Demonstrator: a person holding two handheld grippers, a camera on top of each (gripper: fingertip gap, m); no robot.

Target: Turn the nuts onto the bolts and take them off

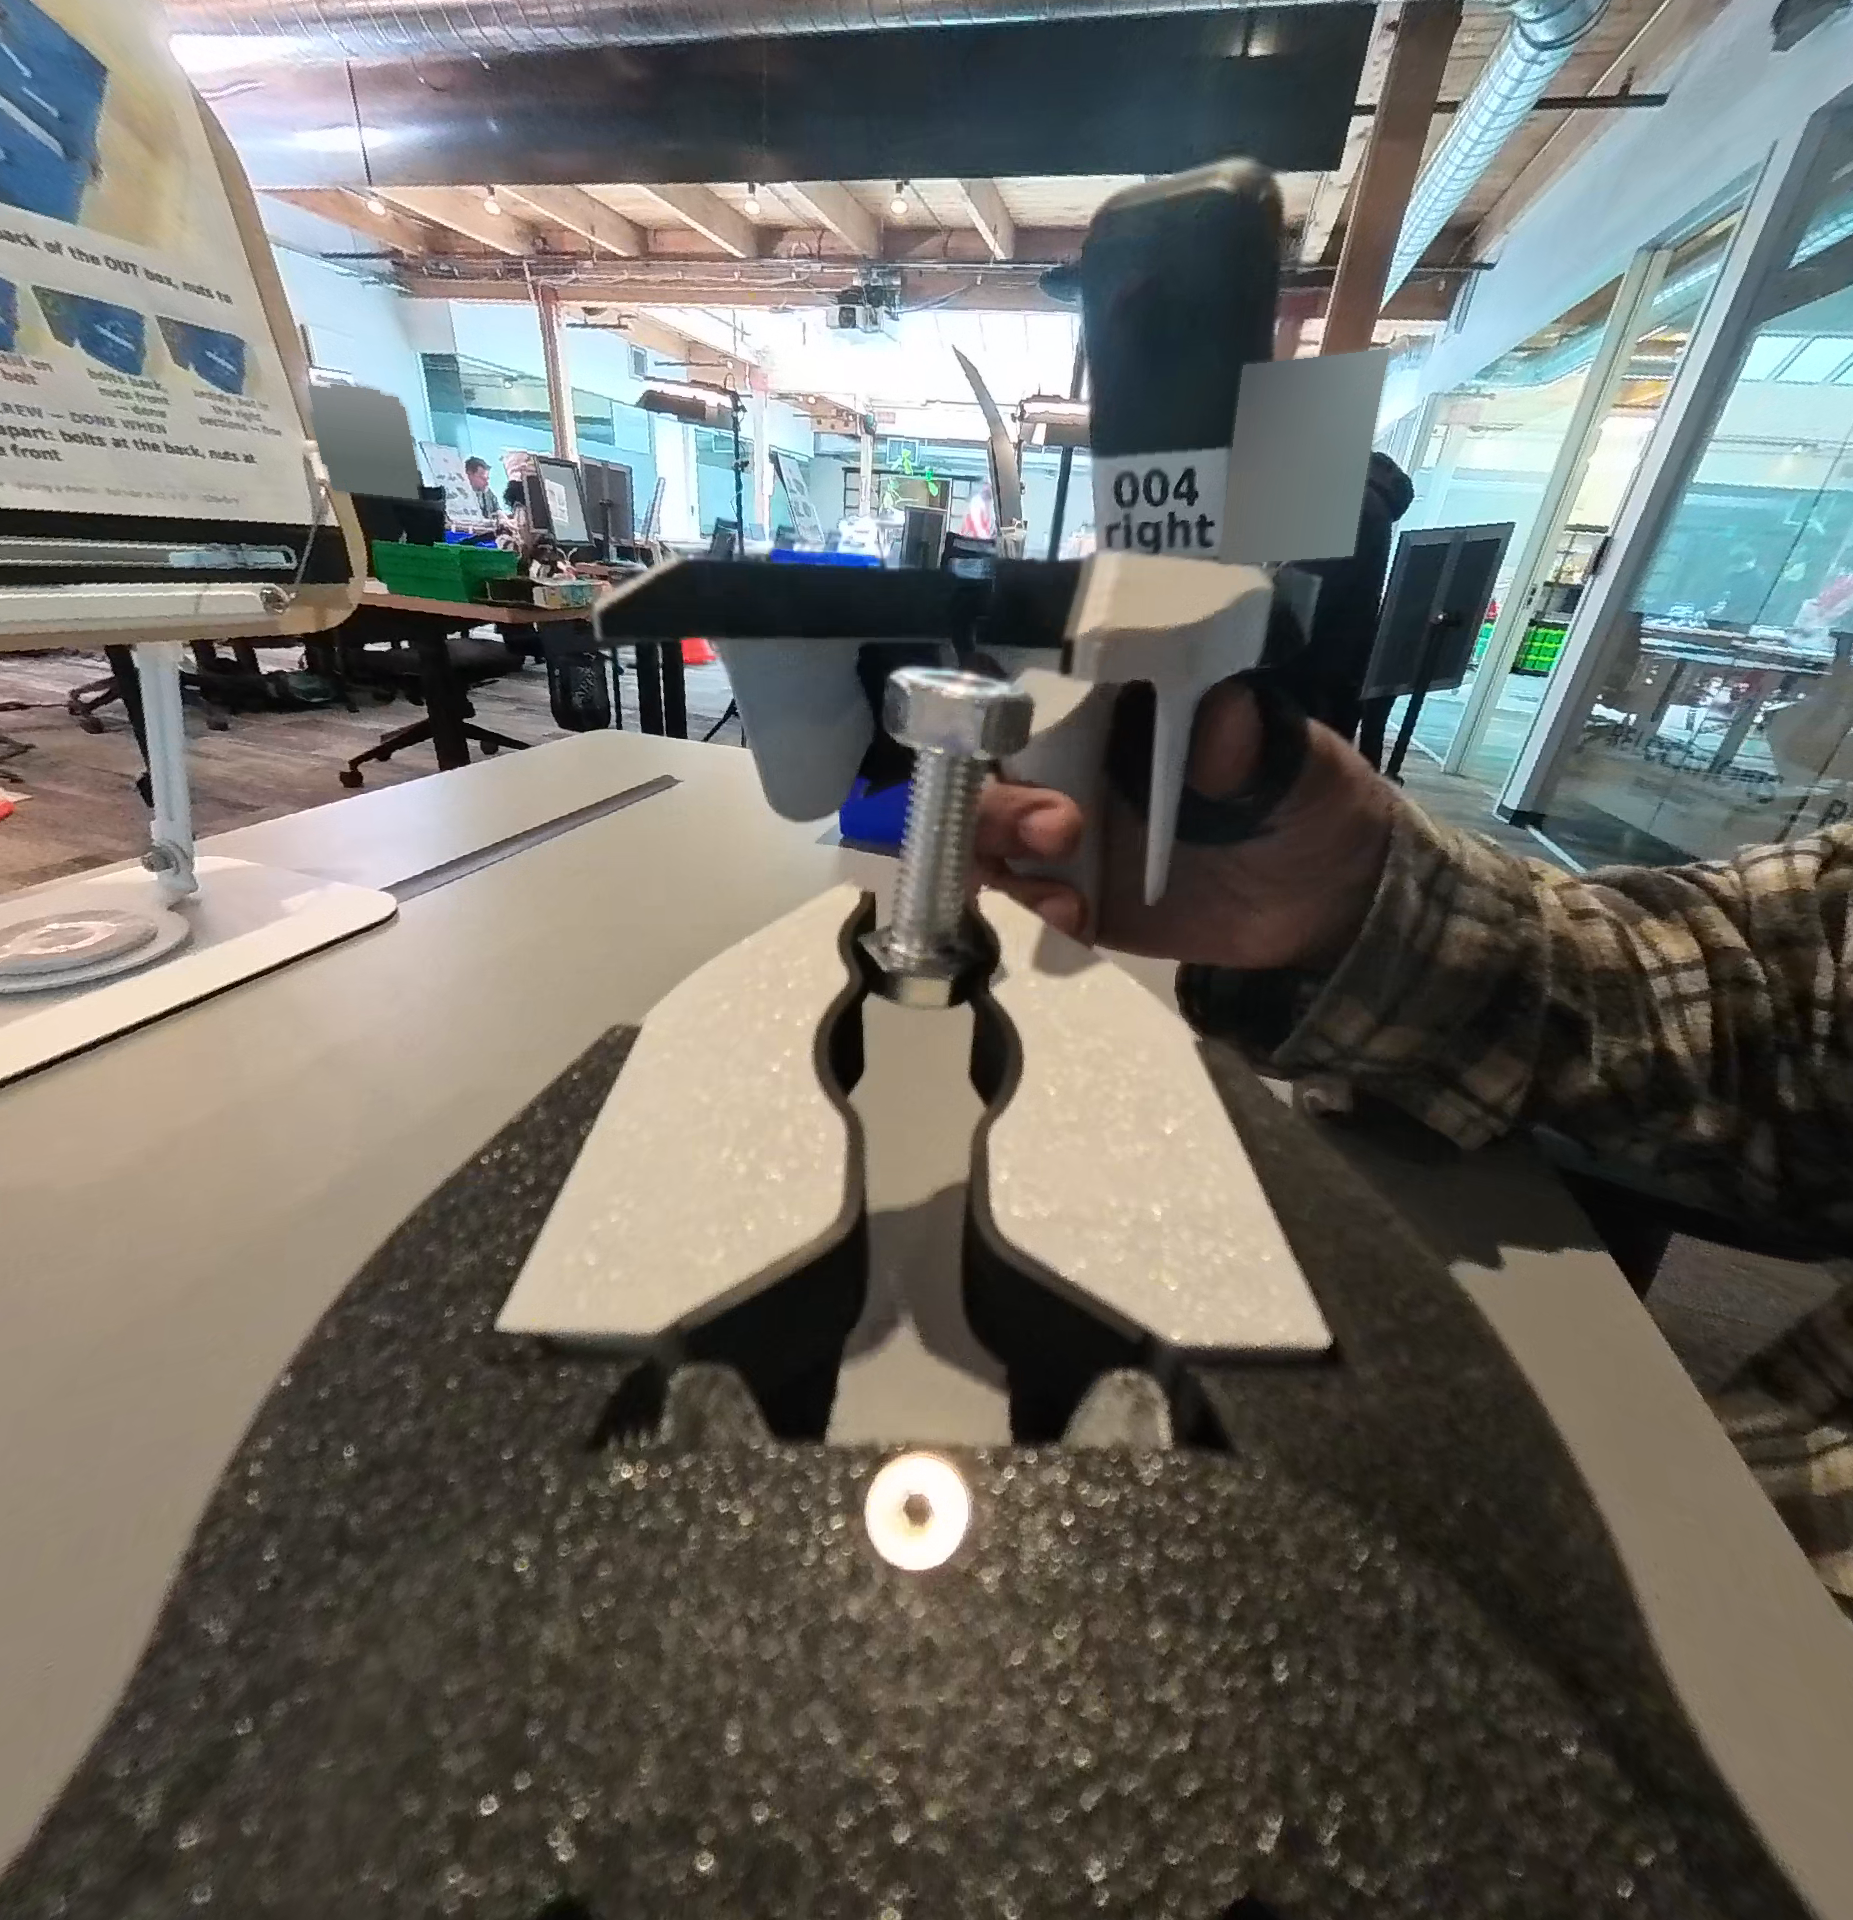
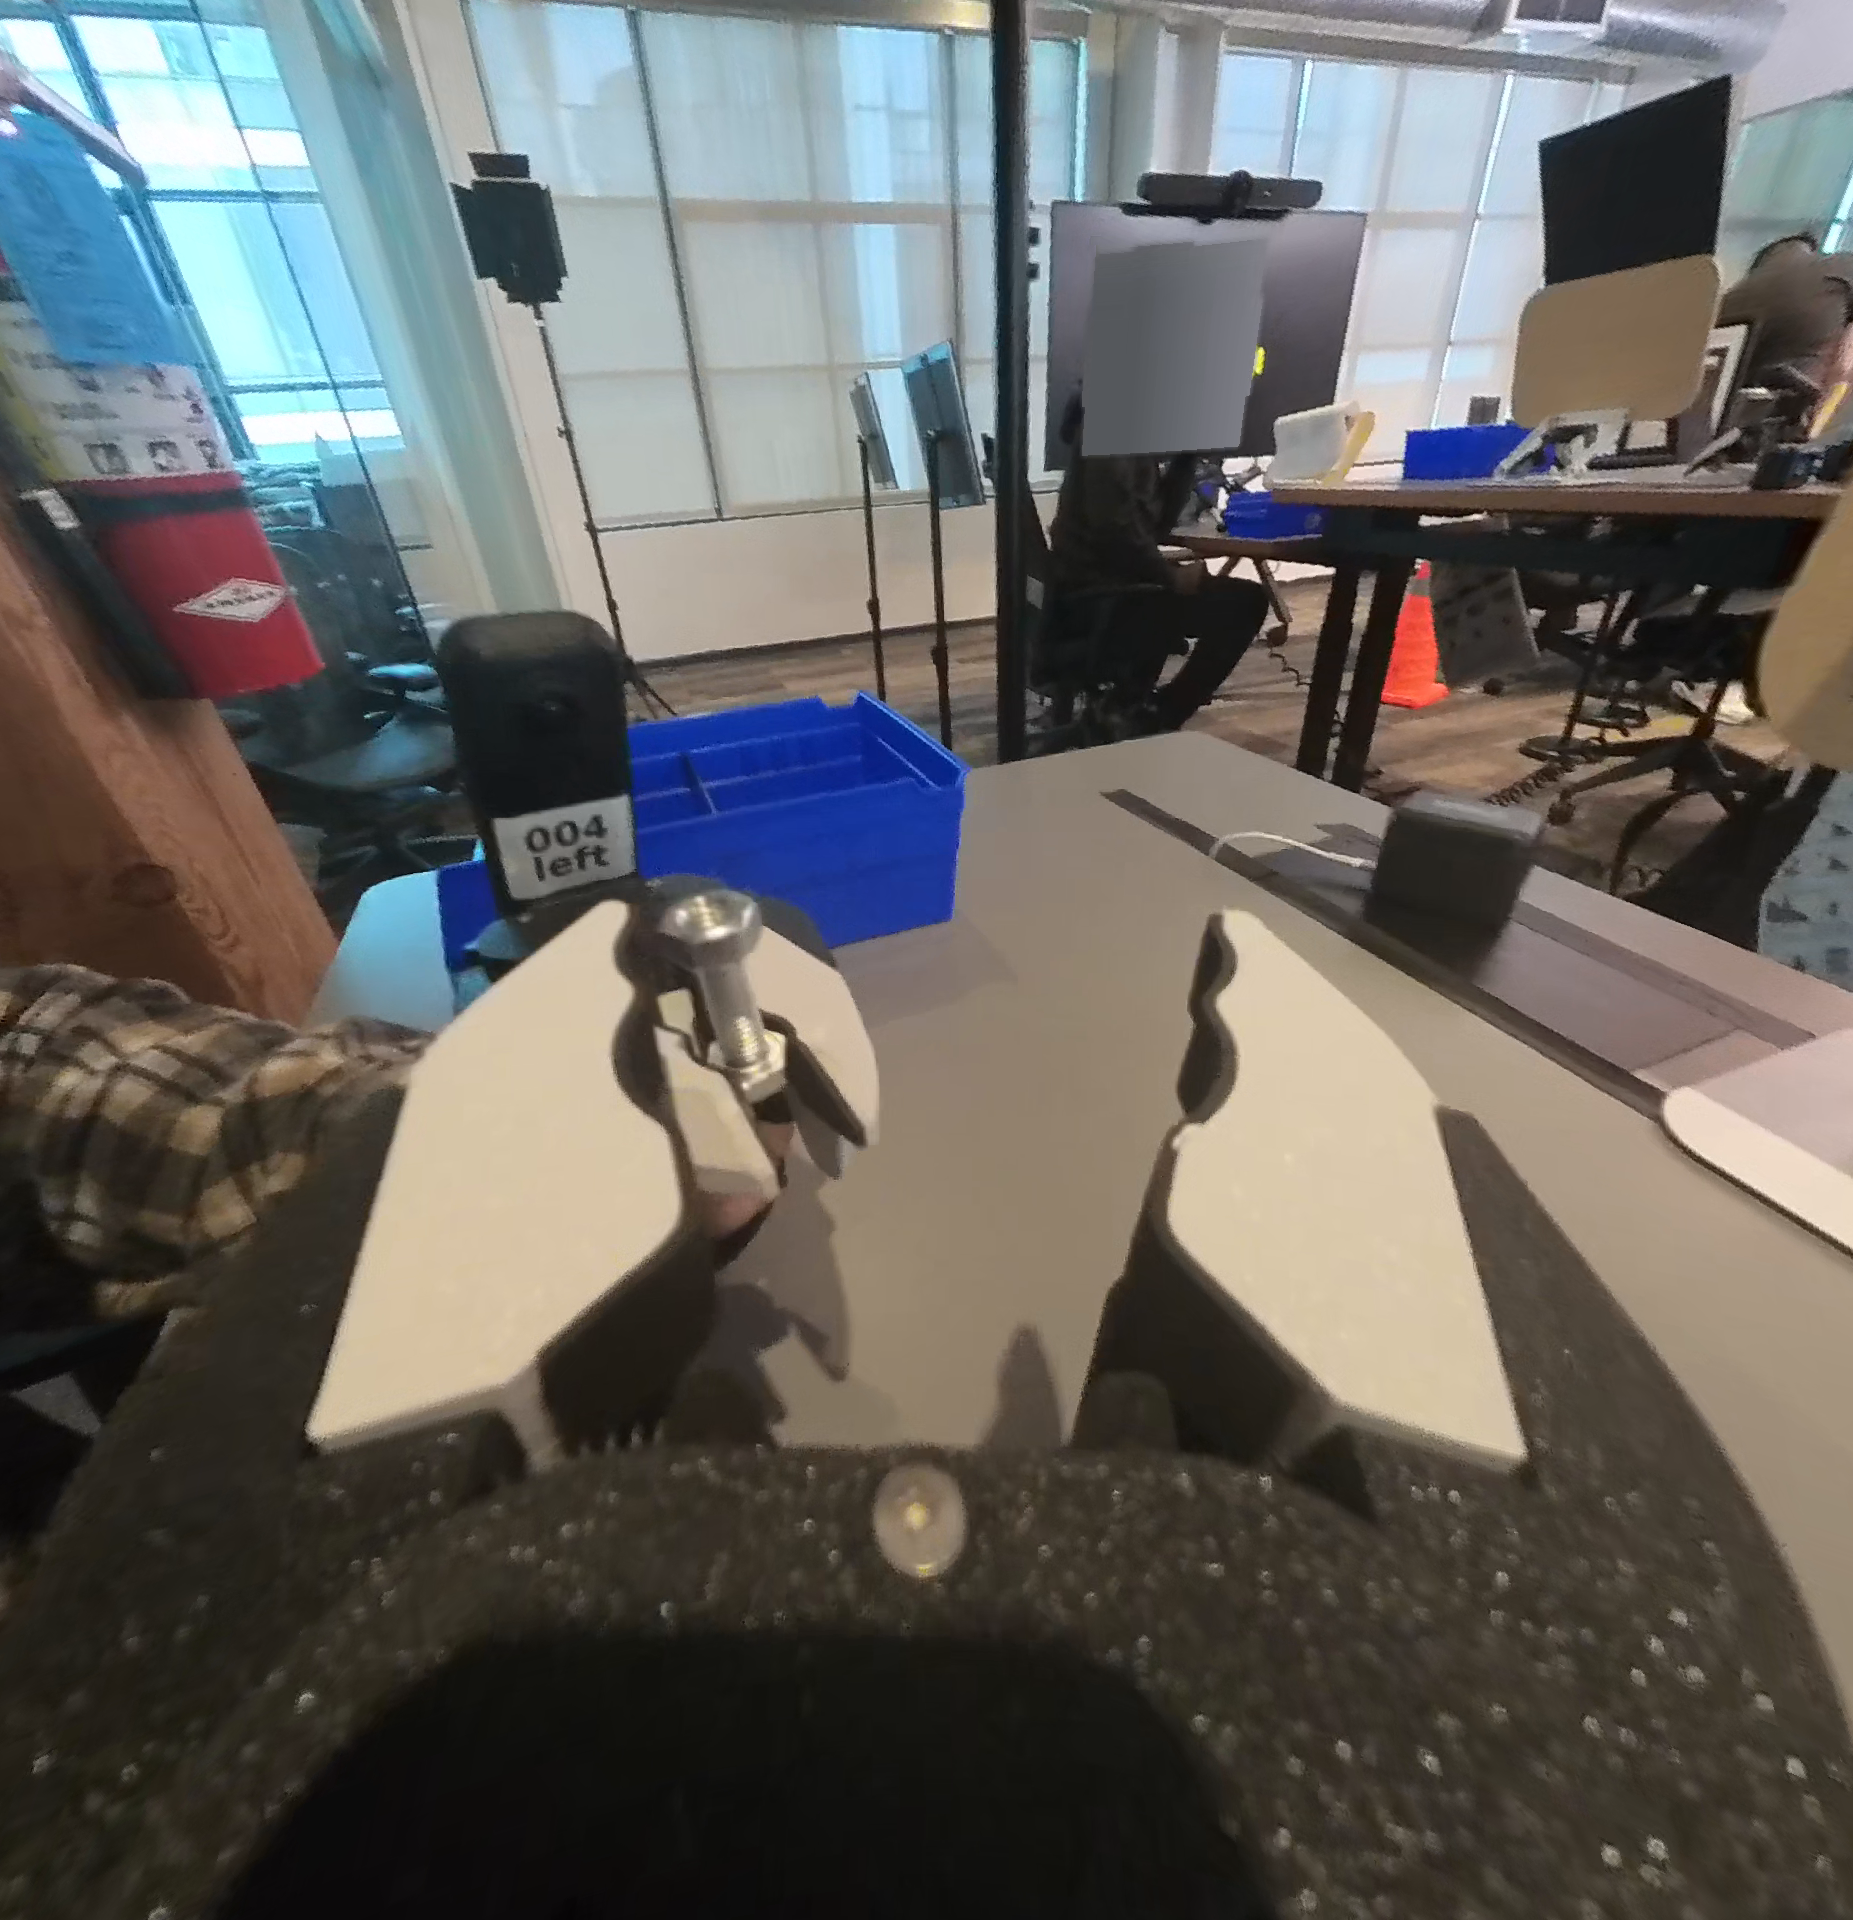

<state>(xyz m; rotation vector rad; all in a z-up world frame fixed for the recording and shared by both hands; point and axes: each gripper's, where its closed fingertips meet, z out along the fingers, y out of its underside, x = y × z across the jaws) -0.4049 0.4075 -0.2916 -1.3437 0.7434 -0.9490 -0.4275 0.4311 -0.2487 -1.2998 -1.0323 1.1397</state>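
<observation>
Standing head-up above the worktop (image 1: 278, 1091), a bolt (image 1: 937, 831) is being pinched by its nut (image 1: 927, 971) in the left claw (image 1: 917, 977). The right claw (image 2: 1005, 1049) is being held spread and empty beside it. Judging by this, a turning step is being prepared, and the bolt head must be gripped next.

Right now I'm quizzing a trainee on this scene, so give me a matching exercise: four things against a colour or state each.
Things:
1. left gripper
2. right gripper
3. bolt
4. bin

Colours or states:
A. blue
B. open, empty
C. silver
D. shut on the bolt

Pairs: 1-D, 2-B, 3-C, 4-A
</observation>
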